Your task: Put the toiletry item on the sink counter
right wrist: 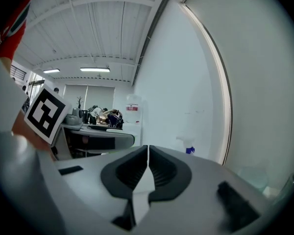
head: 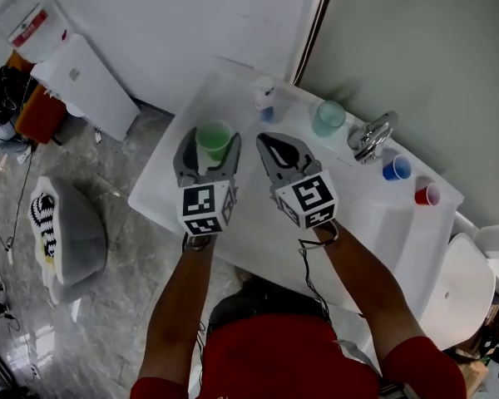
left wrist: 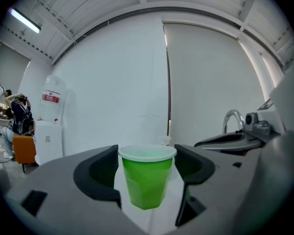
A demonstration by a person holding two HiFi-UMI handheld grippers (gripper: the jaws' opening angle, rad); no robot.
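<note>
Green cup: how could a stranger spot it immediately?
Find the white sink counter, then the end away from its faucet. There the green cup is between the jaws of the left hand-held gripper. It alone is bright green; the others are a pale teal cup, a blue cup and a red cup.

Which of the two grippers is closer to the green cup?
Left. The left gripper has the green cup between its jaws, which touch its rim on both sides. The right gripper, jaws together, hangs to the cup's right, apart from it.
</note>
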